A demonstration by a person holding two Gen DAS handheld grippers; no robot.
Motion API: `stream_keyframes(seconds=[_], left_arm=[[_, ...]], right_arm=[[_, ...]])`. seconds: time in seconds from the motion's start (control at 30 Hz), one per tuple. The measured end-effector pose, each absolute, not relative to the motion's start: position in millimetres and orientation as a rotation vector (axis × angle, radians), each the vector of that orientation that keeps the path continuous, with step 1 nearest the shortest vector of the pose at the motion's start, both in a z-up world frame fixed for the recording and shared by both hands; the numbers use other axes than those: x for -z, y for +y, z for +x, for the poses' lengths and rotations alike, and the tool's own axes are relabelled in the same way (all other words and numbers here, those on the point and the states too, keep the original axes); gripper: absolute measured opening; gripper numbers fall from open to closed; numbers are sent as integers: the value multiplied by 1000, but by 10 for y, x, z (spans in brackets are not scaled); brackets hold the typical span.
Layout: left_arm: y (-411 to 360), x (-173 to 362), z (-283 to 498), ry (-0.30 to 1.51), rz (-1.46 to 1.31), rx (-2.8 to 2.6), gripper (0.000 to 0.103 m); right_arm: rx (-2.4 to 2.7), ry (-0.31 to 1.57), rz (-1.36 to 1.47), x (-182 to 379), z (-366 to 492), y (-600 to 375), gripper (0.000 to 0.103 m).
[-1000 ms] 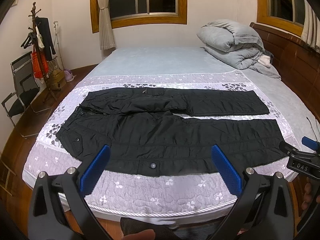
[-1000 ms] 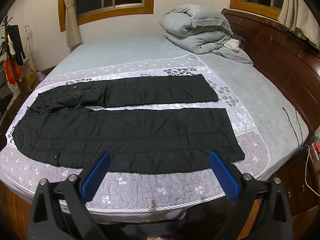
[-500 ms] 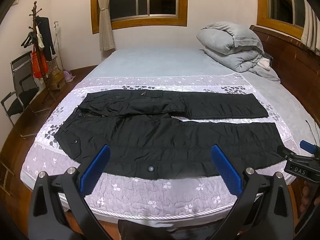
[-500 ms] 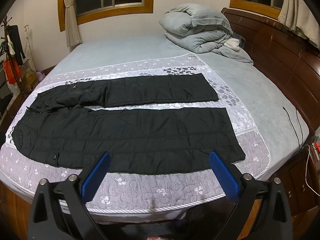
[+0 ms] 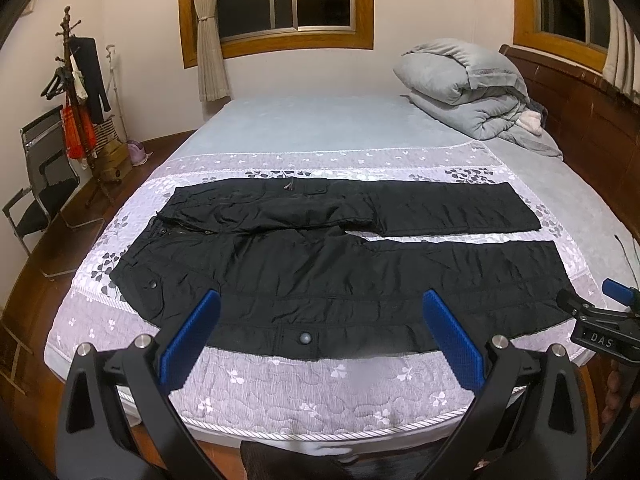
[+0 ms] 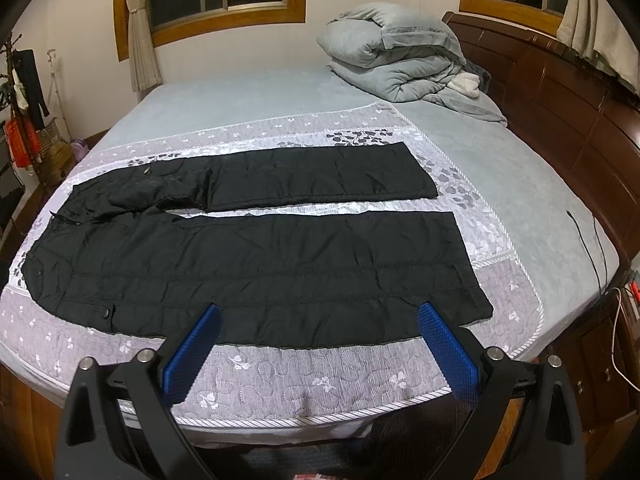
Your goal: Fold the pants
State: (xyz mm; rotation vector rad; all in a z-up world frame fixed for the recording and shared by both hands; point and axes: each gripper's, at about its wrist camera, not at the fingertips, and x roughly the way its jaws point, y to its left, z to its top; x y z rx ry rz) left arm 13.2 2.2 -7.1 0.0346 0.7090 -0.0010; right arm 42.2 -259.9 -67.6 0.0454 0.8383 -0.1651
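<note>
On a bed [image 5: 360, 392] in a lamplit bedroom, black pants [image 5: 340, 280] are laid flat, long axis running crosswise to both grippers, waist to the left, cuffs to the right. The left gripper [image 5: 320, 336] is held nearer the waist, the right gripper [image 6: 318, 338] nearer the near leg's cuff. Both pairs of jaws are spread wide and empty, just short of the near hem.
</note>
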Motion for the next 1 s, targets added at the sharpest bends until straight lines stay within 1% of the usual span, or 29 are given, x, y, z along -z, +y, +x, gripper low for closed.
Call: stream_keyframes(seconds=[0.73, 0.87, 1.0], left_arm=[[-6, 130, 242, 723, 33, 3, 100], [44, 158, 358, 749, -11, 52, 100], [118, 231, 630, 813, -19, 73, 100]], right_arm=[[160, 855, 36, 776, 512, -2626, 99], [151, 844, 14, 764, 620, -2708, 99], [159, 837, 26, 730, 874, -2987, 100]])
